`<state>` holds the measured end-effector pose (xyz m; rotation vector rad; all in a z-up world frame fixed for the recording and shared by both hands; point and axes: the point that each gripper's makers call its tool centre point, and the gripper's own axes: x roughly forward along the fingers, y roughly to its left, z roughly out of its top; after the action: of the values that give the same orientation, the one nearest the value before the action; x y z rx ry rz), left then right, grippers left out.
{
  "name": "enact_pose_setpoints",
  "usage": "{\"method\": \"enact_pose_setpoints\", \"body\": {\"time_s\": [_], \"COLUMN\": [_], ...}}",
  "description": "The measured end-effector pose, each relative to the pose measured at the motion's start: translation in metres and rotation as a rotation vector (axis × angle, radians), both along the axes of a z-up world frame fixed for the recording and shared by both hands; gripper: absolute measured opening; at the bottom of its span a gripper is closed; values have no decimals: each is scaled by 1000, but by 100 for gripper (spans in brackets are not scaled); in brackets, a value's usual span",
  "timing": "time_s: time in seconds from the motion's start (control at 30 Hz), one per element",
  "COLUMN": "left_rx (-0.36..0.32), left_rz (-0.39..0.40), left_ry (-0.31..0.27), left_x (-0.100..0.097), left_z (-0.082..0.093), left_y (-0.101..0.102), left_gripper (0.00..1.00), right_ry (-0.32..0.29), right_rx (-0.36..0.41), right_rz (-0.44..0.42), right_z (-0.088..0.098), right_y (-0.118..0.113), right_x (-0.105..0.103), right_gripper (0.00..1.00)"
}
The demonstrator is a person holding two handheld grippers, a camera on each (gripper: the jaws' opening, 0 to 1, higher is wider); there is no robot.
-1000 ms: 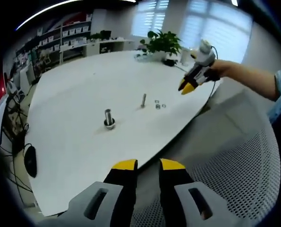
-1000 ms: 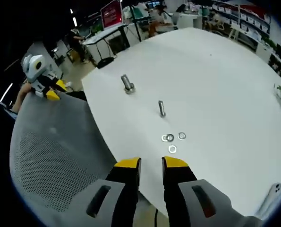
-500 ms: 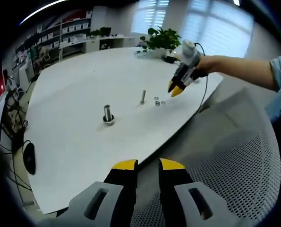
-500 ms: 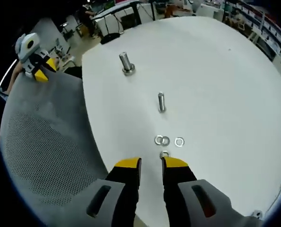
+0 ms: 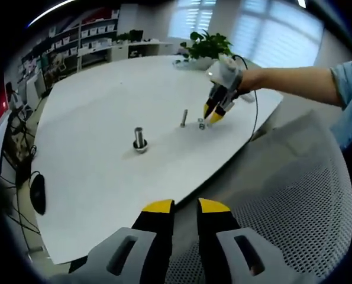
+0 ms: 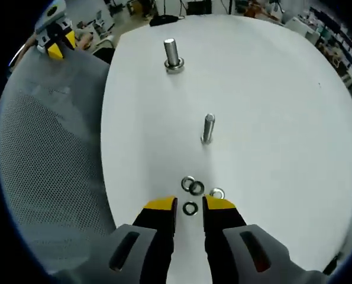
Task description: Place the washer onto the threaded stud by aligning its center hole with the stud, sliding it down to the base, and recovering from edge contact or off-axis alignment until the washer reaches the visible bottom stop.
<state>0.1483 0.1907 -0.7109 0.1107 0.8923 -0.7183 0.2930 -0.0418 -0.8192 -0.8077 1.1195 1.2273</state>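
A thin threaded stud (image 6: 207, 128) stands upright on the white table (image 6: 282, 118), and several small washers (image 6: 197, 189) lie in a loose cluster just in front of it. One washer (image 6: 190, 208) lies flat on the table between the yellow tips of my right gripper (image 6: 189, 205), which is open and low over it. In the left gripper view, the right gripper (image 5: 213, 115) hovers over the washers (image 5: 202, 123) beside the stud (image 5: 183, 118). My left gripper (image 5: 184, 207) is open, holds nothing, and hangs off the table's near edge.
A thicker bolt with a nut at its base (image 6: 173, 55) (image 5: 140, 140) stands further along the table. A grey mesh chair back (image 5: 294, 201) (image 6: 45, 165) sits against the table edge. A potted plant (image 5: 208, 46) stands at the far side, and a cable (image 5: 255, 118) hangs there.
My right gripper has moved forward and down over the washer cluster, so one washer now lies between its tips. The left gripper has barely moved.
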Motion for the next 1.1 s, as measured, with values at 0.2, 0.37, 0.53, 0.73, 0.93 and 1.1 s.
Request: {"method": "enact_pose_setpoints", "body": {"time_s": [0.2,0.37,0.53,0.73,0.93,1.1], "left_rx": [12,8,14,14,10,10], "left_rz": [11,15,13,11,13,12], "left_ry": [11,11,12,13,11,8], "left_x": [0,1,1,1,2,2], "left_z": [-2,-2,-3,-3,-3,-2], "left_y": [2,2,2,2,2,2], "left_gripper": [13,13,13,13,13,13], "right_ry": [-33,-47,-19,-22,-38,-61], "right_rx": [-42,-83,-77,-94,-82,-71], "right_rz": [102,193,186,220,201,177], "right_z": [-10,-17,-18,-22,-21,-13], "right_y": [-1,-2,-1,-3,-4,-4], "right_x": [10,9,9,9,13,17], "right_gripper": [21,20,20,18,15,15]}}
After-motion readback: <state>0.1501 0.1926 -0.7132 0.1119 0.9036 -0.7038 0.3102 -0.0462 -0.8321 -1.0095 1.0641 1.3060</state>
